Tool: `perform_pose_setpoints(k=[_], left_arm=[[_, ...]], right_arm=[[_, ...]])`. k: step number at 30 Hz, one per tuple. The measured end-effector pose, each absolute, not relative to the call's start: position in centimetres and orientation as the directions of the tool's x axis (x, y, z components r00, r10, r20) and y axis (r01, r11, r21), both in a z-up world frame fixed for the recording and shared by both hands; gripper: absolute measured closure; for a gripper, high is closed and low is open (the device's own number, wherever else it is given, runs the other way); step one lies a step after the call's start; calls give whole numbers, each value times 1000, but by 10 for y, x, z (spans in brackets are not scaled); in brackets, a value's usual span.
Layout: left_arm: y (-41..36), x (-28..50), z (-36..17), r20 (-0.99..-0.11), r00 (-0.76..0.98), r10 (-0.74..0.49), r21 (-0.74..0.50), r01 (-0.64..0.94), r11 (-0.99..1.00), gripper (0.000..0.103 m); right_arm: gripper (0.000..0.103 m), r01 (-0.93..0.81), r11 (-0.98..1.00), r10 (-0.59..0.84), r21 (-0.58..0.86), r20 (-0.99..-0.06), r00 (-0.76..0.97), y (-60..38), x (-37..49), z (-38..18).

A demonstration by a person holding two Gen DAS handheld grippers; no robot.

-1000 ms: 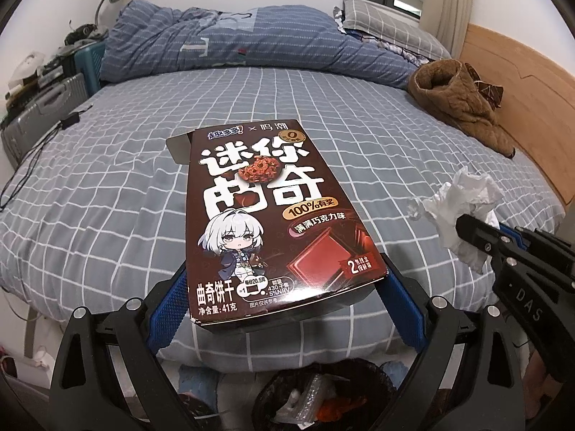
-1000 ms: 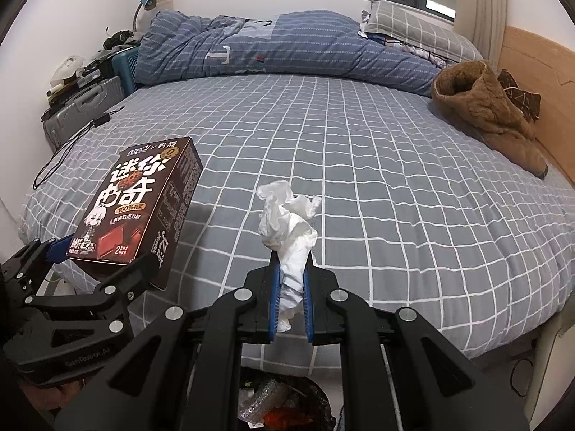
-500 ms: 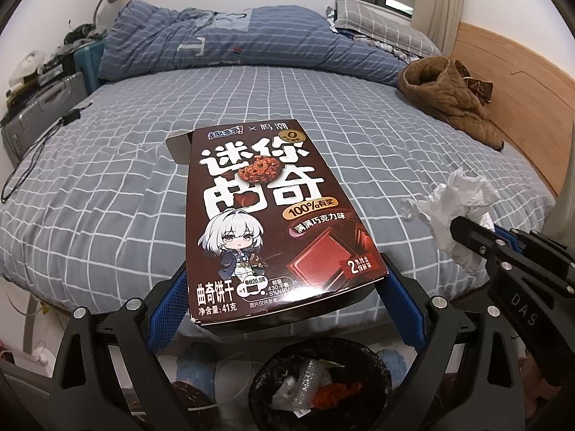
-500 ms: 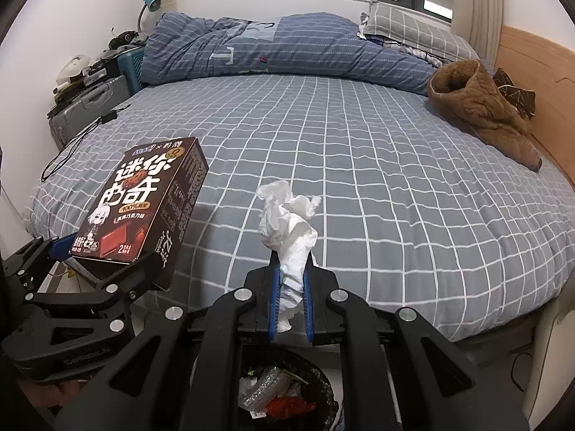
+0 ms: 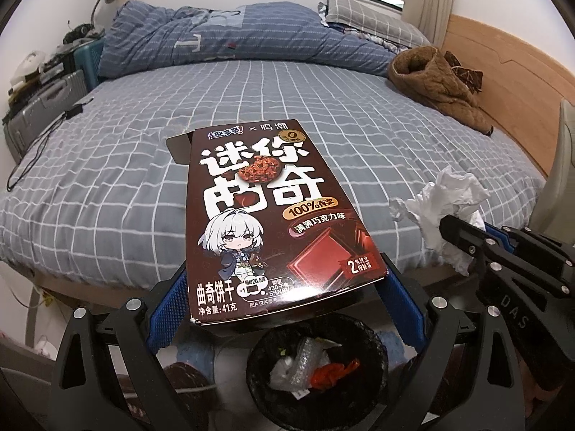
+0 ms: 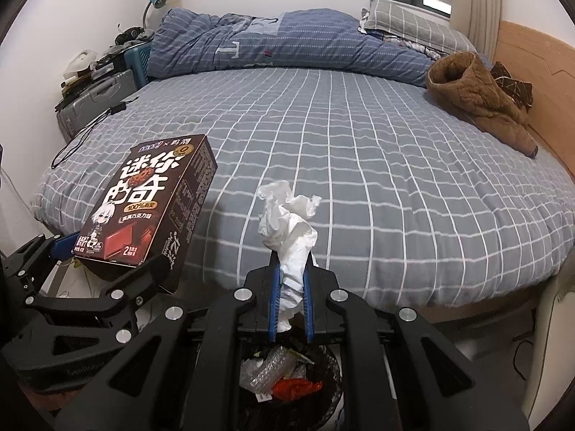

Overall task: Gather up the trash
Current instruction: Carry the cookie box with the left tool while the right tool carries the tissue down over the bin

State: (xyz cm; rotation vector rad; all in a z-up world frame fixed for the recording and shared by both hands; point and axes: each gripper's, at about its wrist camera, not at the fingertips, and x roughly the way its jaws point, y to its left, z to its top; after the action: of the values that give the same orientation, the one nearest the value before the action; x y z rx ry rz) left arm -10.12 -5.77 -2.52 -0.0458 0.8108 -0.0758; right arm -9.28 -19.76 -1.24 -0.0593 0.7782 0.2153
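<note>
A dark brown cookie box [image 5: 273,222], printed with white Chinese characters and a white-haired cartoon girl, is held face up, its far flap open, above a black trash bin [image 5: 320,370]. To its right a crumpled white tissue [image 6: 289,237] stands upright, pinched at its lower part. The bin holds clear plastic and a red wrapper.

Both wrist cameras sit just off the near edge of the bed [image 5: 251,82], past its foot side, looking forward and slightly down across the mattress toward the window wall. The left view stands left of the right one; each catches the other tool at its side. Both share the bed and the black trash bin [image 6: 334,362] directly below, close up.
</note>
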Motion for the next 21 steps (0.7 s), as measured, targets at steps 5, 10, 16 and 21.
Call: perform_pose_setpoints(k=[5,10,16,21], left_arm=[[-63,-117,-27,-731,677,-85,-68,52,996,10],[-65,-134,-28,-735,672,-88,-73,50,996,10],[-65,-148,-27,-744,662,-96,-90,44,995,10],[-68,-162,-24,-745,660,-103,-92,52,994,10]], right_arm=[[93,-215,976,169,25,-708,686,-198,-112,-16],[93,-208,978,165,28,-716,678,-205,-128,-20],[93,-191,981,148,24,-730,668,-214,-141,-26],[93,-183,983,134,16,-740,659,-221,-153,-31]])
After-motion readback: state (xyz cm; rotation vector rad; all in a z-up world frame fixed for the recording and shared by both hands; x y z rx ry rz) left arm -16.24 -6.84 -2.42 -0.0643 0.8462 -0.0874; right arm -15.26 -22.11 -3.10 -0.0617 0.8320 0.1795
